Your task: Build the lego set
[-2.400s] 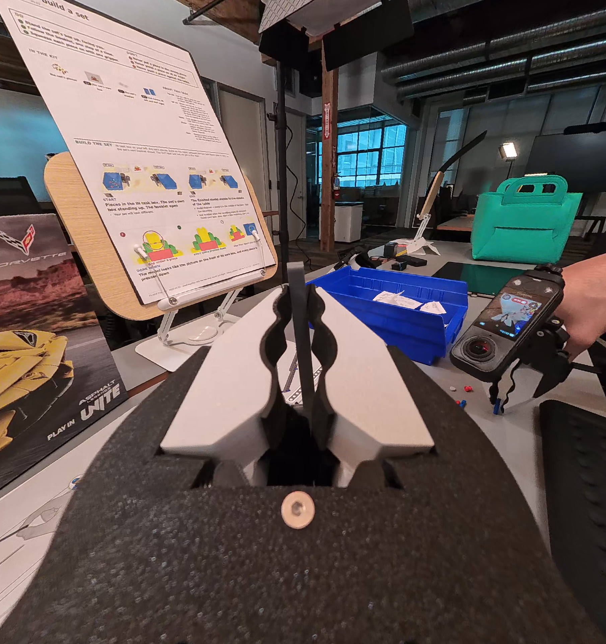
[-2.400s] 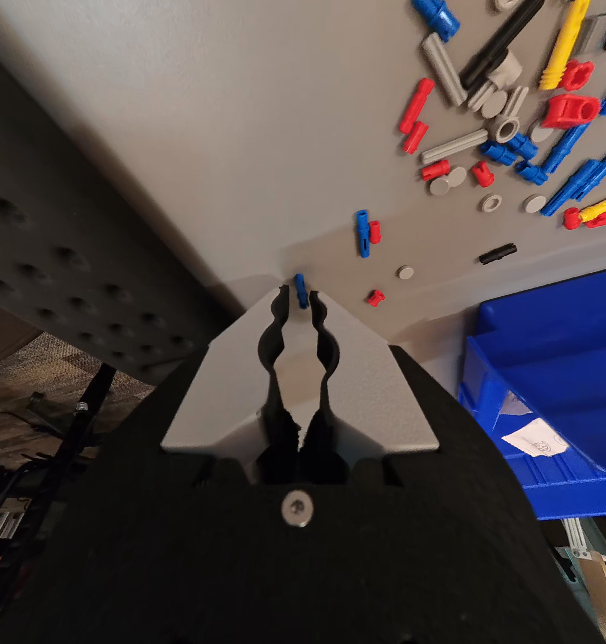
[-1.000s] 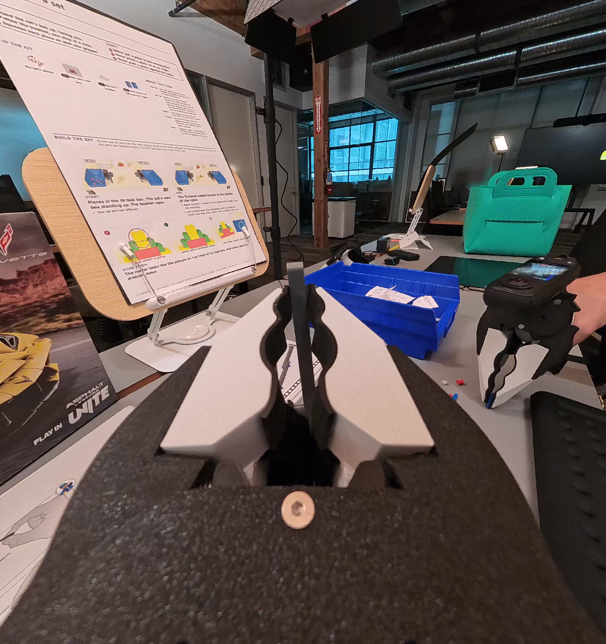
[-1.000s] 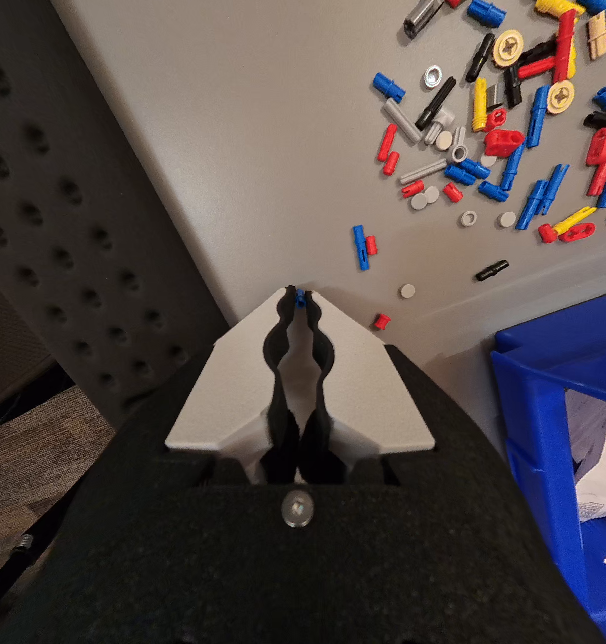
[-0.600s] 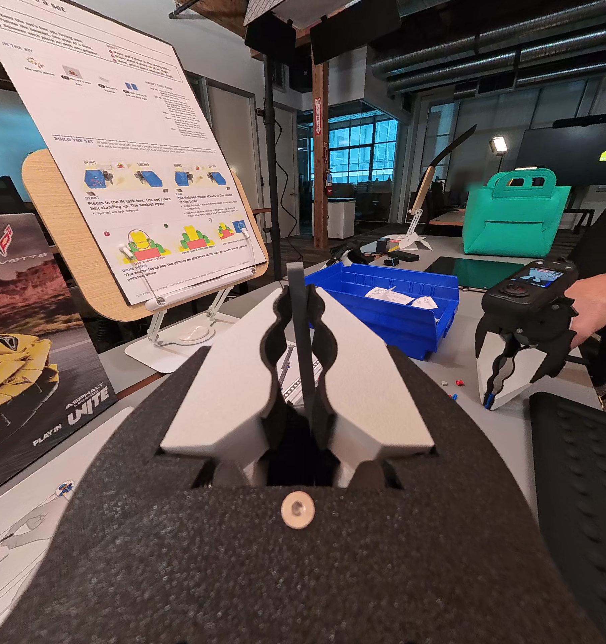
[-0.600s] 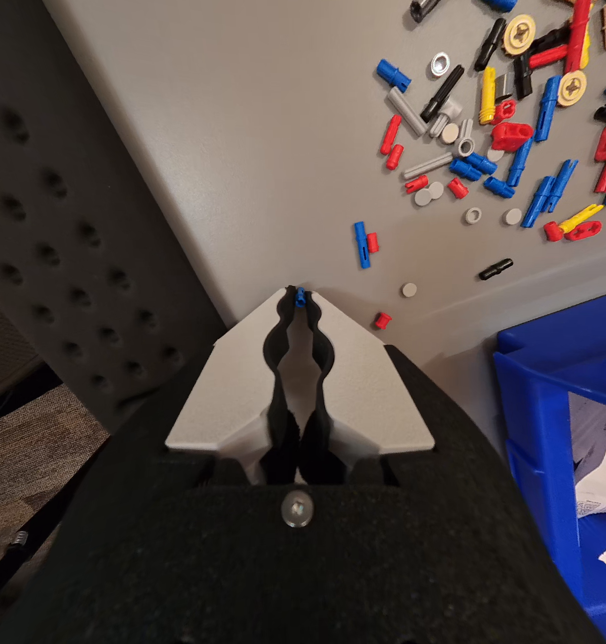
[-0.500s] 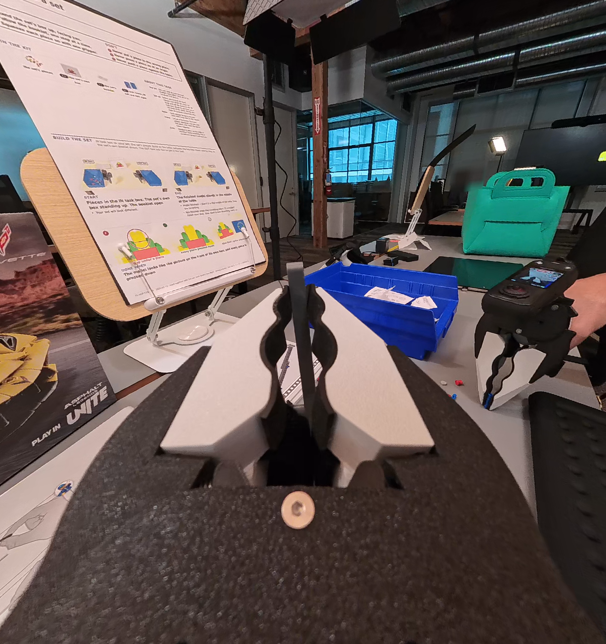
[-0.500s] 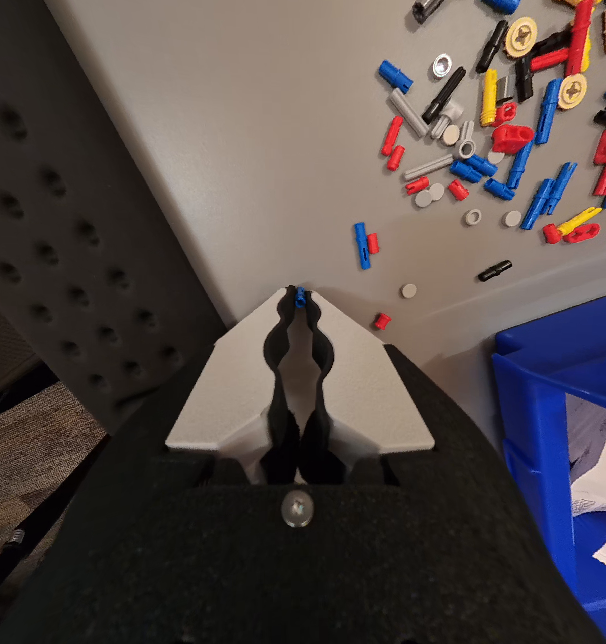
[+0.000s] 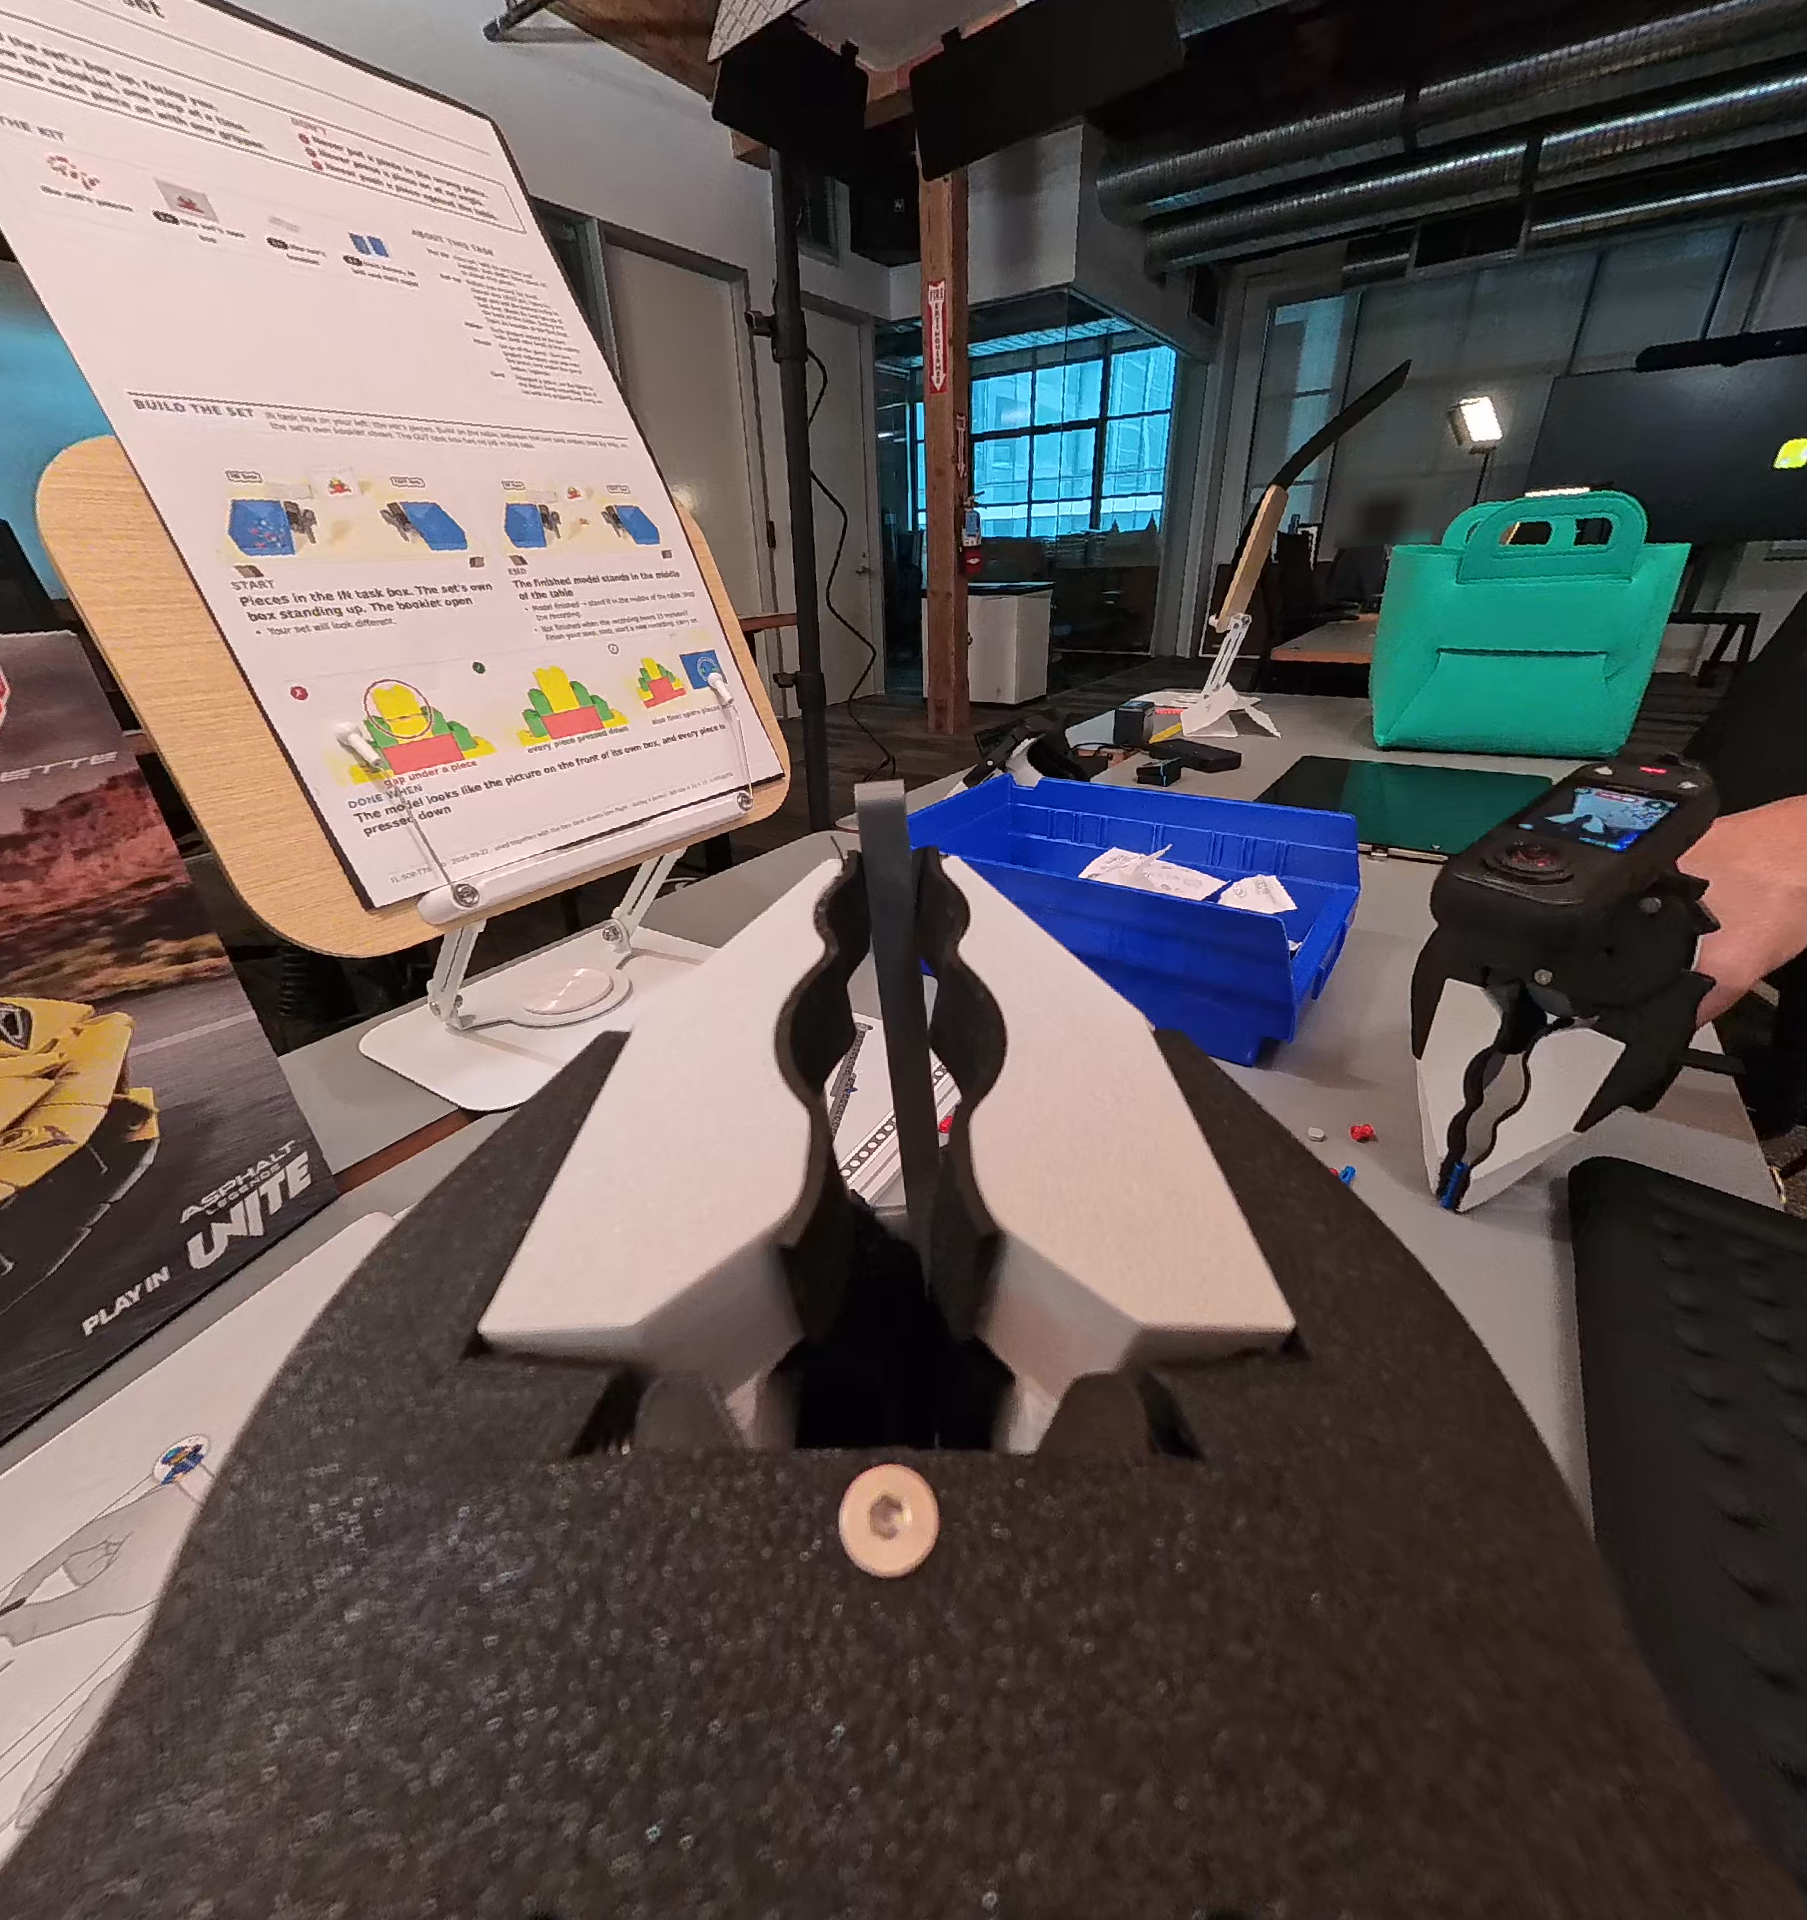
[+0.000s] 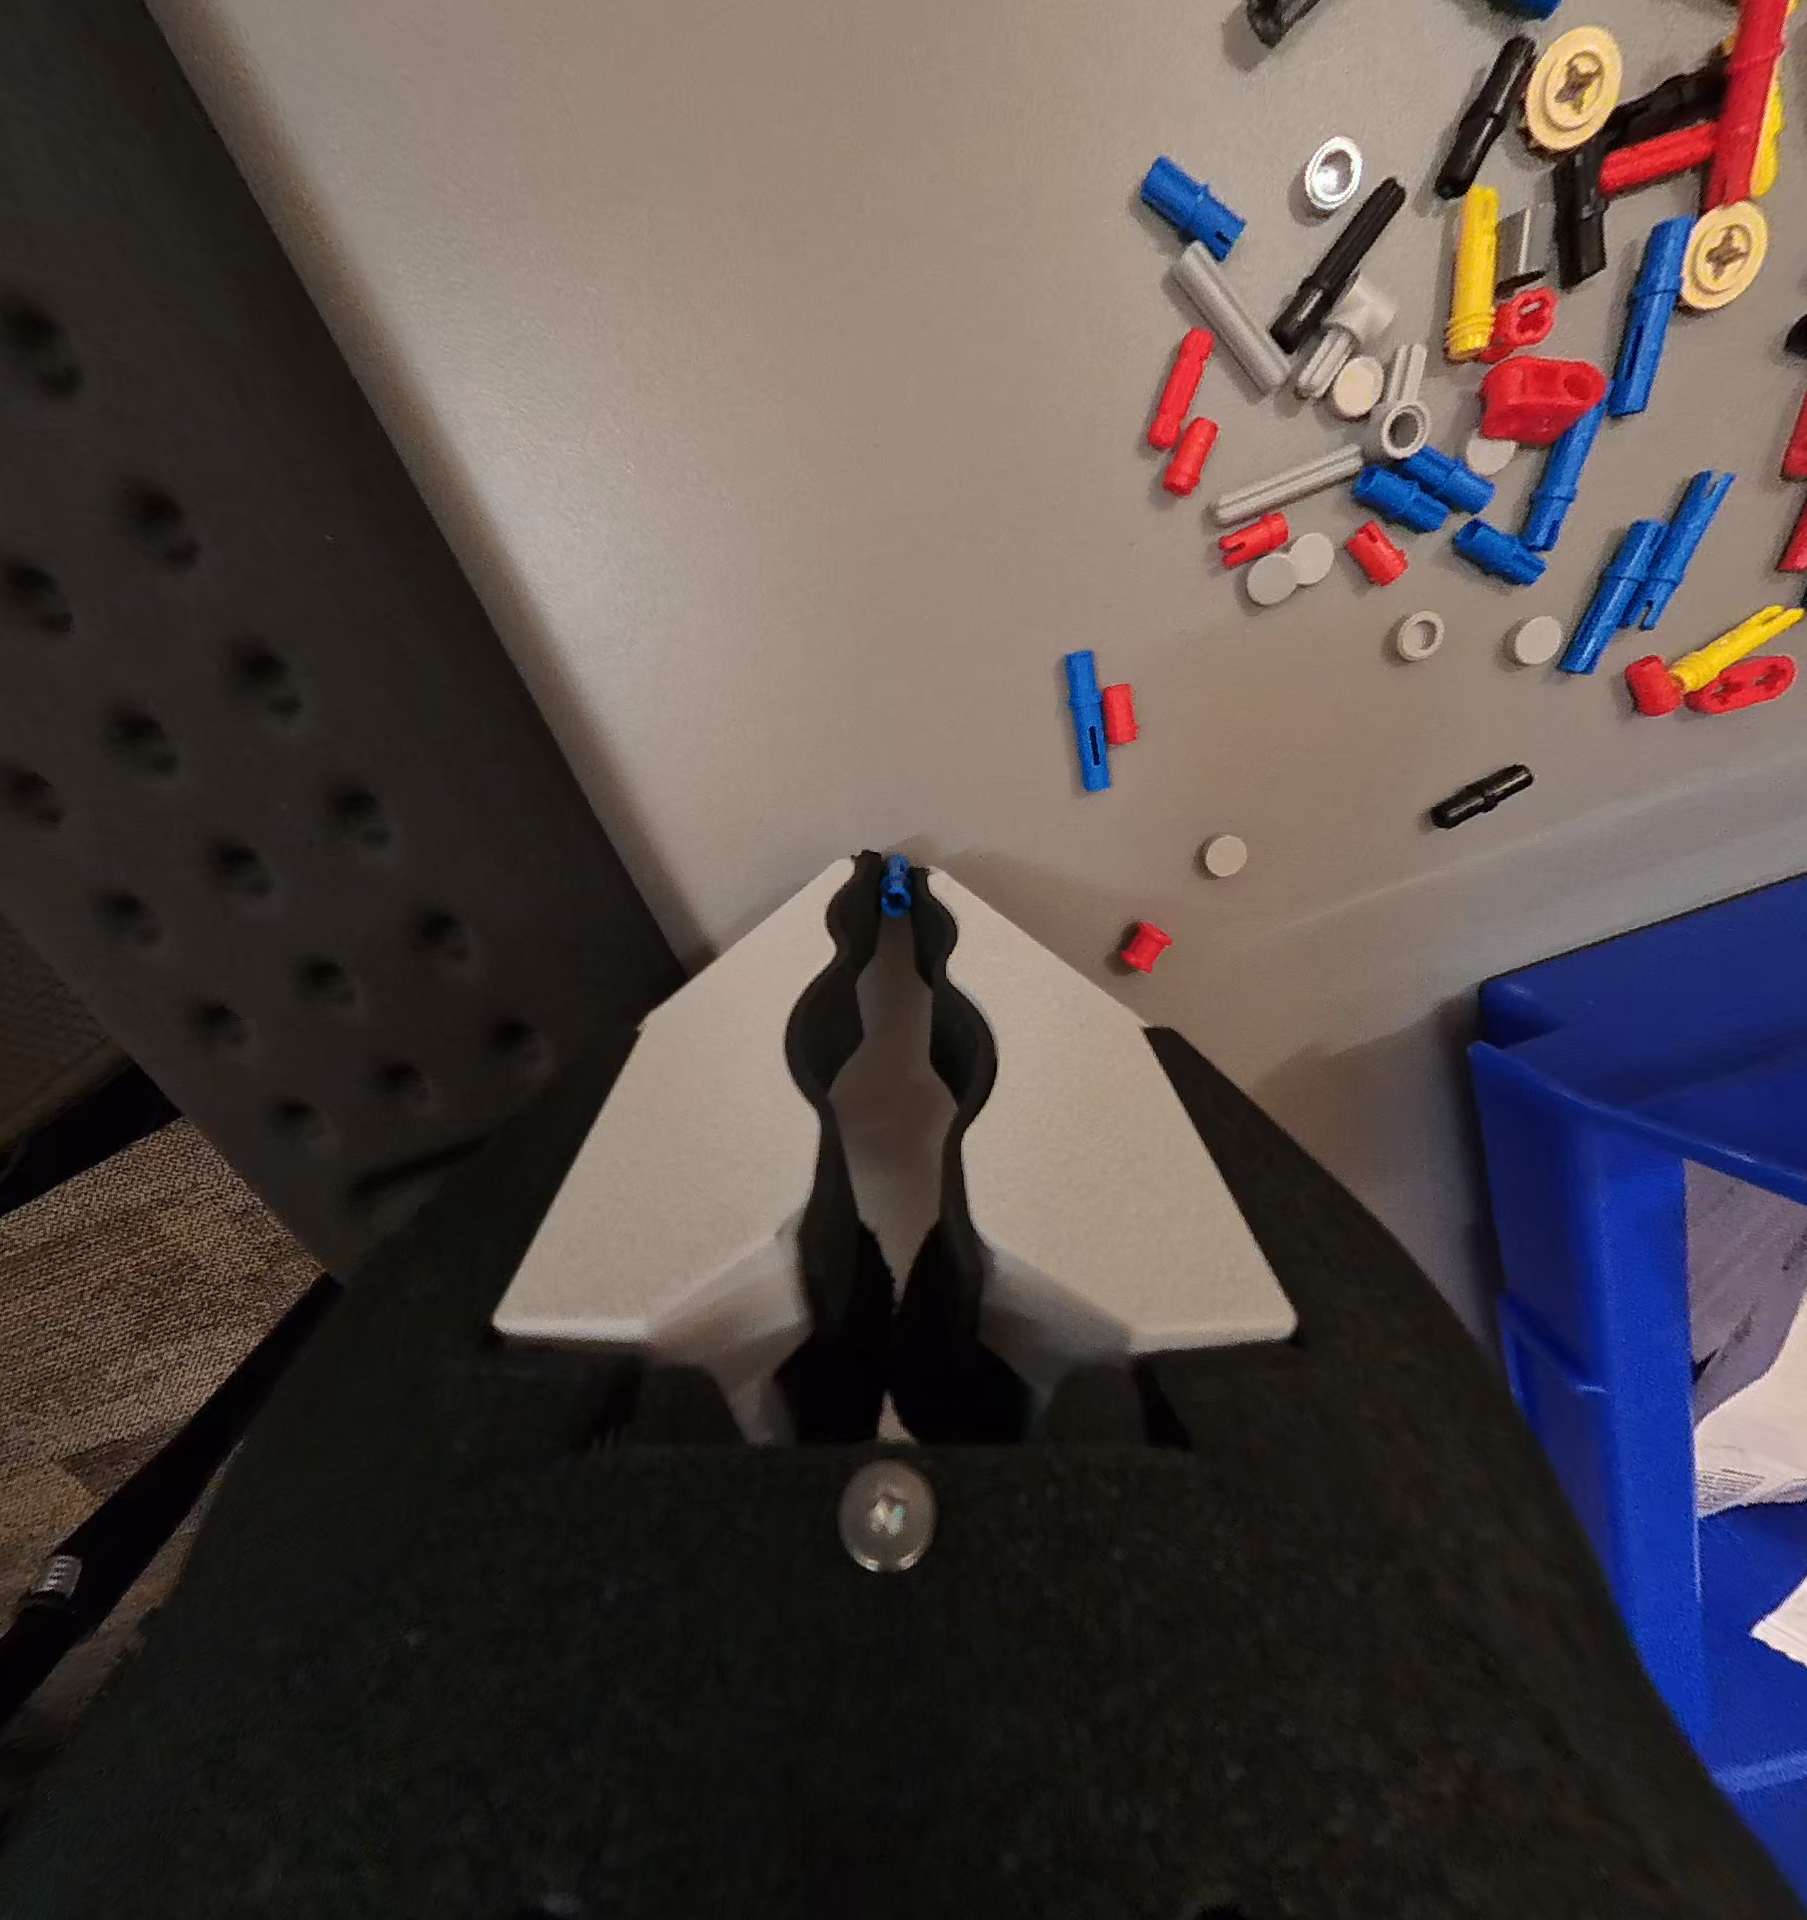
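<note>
Right gripper (image 10: 894, 883) is pinching a tiny blue plastic lego pin (image 10: 893, 890) at its tips. Left gripper (image 9: 894, 883) is clamping a flat dark grey lego beam (image 9: 897, 987) upright

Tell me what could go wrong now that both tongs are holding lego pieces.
1. The right tongs pinch the small blue pin only at their very tips, so it could twist or pop out when pushed into a hole.
2. The left tongs hold the dark beam edge-on and upright; an off-centre push might lever it loose.
3. A dropped pin could get lost among the loose pieces on the grey table.
</note>
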Tool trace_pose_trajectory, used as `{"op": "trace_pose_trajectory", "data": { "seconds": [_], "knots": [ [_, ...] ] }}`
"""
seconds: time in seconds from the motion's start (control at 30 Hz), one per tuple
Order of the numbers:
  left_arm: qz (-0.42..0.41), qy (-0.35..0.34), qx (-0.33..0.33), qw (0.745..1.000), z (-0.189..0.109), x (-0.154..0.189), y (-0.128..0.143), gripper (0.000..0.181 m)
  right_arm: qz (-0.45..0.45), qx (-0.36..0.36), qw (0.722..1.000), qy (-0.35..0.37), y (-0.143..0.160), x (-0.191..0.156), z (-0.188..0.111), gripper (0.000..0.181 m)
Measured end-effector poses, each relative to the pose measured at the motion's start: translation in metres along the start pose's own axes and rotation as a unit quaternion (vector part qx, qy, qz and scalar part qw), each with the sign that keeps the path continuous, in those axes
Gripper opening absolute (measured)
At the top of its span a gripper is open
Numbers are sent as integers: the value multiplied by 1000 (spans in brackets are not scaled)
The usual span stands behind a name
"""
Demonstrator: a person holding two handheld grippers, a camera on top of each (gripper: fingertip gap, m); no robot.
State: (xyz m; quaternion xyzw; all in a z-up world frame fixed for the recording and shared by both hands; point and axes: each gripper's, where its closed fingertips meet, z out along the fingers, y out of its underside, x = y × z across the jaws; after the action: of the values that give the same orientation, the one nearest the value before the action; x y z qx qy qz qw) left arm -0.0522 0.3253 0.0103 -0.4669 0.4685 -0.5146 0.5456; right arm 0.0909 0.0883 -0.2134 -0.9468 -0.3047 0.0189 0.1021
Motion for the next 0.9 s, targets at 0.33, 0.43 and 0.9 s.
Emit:
{"op": "trace_pose_trajectory", "data": {
  "seconds": [0.33,0.43,0.9],
  "knots": [
    [0,1,0,1000,0,0,0,7,-2,-4,1000,-2,1,-2,0,9],
    [0,1,-1,1000,0,1,1,7,-4,-4,1000,1,1,-2,-1,8],
    [0,12,-6,1000,1,4,3,6,-7,72,997,40,-42,5,-24,5]
  ]
}}
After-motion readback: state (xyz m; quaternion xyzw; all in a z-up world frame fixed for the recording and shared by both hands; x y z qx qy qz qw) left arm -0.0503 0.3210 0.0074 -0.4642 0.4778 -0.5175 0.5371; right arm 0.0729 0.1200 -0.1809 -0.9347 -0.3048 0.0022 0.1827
